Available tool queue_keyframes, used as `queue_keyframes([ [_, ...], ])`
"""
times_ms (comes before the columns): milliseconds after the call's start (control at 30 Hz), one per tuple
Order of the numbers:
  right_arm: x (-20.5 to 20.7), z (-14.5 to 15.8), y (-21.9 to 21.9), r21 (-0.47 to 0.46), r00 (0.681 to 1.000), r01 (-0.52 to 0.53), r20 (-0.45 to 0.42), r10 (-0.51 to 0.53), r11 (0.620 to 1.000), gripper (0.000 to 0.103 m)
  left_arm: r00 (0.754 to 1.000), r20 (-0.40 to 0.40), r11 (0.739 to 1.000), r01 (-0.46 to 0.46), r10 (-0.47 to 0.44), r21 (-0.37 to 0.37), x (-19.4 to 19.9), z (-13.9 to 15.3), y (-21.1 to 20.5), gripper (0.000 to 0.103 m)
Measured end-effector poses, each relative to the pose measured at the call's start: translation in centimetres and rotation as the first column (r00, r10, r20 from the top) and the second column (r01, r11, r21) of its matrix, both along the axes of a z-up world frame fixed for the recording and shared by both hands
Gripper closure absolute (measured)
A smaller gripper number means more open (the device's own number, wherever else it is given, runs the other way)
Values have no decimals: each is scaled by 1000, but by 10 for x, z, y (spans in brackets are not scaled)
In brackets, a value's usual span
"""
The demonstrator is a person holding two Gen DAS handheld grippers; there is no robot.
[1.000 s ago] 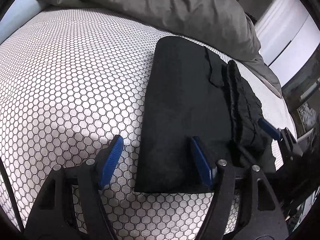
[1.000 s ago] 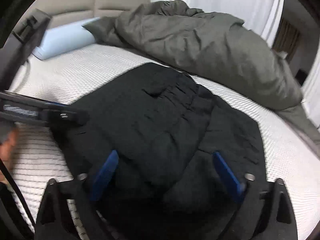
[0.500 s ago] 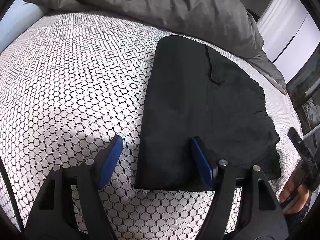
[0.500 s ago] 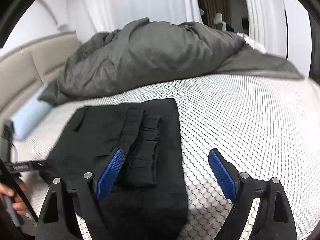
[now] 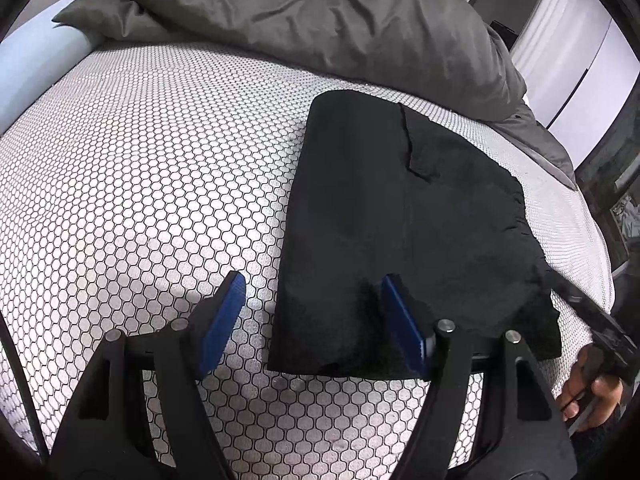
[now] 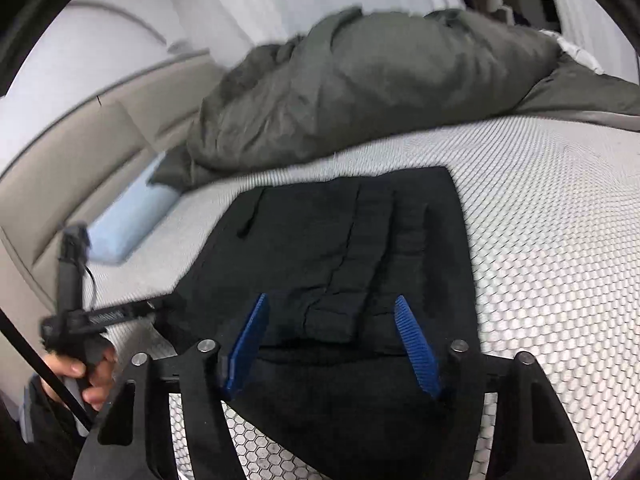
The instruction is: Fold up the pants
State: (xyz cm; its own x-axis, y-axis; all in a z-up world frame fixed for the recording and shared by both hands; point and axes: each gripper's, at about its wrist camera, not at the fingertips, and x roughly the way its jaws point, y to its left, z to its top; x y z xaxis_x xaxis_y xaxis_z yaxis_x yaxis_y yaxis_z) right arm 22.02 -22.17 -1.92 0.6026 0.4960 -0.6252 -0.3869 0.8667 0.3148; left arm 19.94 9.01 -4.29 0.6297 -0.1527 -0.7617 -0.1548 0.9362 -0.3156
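The black pants [image 5: 380,208] lie folded flat on the white honeycomb-patterned bed [image 5: 140,168]; they also show in the right wrist view [image 6: 340,260], with the gathered waistband on top. My left gripper [image 5: 312,308] is open and empty, its jaws astride the near left corner of the pants. My right gripper [image 6: 332,332] is open and empty, hovering over the near edge of the pants by the waistband. The left gripper's handle shows at the left of the right wrist view [image 6: 100,316].
A crumpled grey duvet [image 5: 320,12] lies along the far side of the bed. A light blue pillow [image 6: 132,216] rests against the beige headboard [image 6: 60,168]. The bed's edge is at the right in the left wrist view [image 5: 592,248].
The right gripper let go of the waistband side, drew back off the pants and swung round to face them from the bed's edge. The pants now lie flat. The left gripper barely moved.
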Motion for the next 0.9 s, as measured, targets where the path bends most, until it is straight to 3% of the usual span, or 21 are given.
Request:
queue_keyframes([
  [33, 7, -8, 6, 4, 999, -10, -49, 10, 1000, 63, 1000, 1, 1000, 3, -3, 2, -1, 1, -1, 35],
  [67, 12, -13, 8, 6, 997, -3, -72, 4, 1000, 66, 1000, 2, 1000, 7, -7, 4, -2, 1, -2, 35],
  [133, 18, -18, 14, 1, 997, 1, -73, -1, 1000, 69, 1000, 13, 1000, 8, -8, 1, -5, 4, -2, 35],
  [300, -6, 17, 14, -50, 992, 20, 123, -14, 999, 71, 998, 64, 1000, 16, -15, -20, -24, 15, 2, 35],
  [400, -5, 12, 4, -93, 994, 58, 101, -49, 994, 71, 1000, 19, 1000, 16, -16, 10, -23, 10, -3, 35],
  [467, 9, -11, -1, -113, 997, 70, -14, -72, 991, 68, 999, -28, 999, 21, -20, 39, -17, 1, -9, 35],
  [533, 14, -20, -7, -72, 995, 69, -73, -74, 995, 63, 999, -42, 998, 19, -17, 55, -16, -4, -13, 34],
  [633, 6, -5, -25, 4, 995, 98, -36, -98, 995, 37, 999, -35, 997, 13, -10, 76, -20, -1, -17, 32],
  [733, 3, 2, -46, 98, 994, 108, -32, -105, 989, 36, 999, -34, 996, 14, -11, 83, -20, 1, -22, 32],
  [900, 20, -16, -63, 160, 981, 147, -150, -123, 976, 36, 999, -37, 997, 13, -10, 75, -22, 3, -19, 32],
])
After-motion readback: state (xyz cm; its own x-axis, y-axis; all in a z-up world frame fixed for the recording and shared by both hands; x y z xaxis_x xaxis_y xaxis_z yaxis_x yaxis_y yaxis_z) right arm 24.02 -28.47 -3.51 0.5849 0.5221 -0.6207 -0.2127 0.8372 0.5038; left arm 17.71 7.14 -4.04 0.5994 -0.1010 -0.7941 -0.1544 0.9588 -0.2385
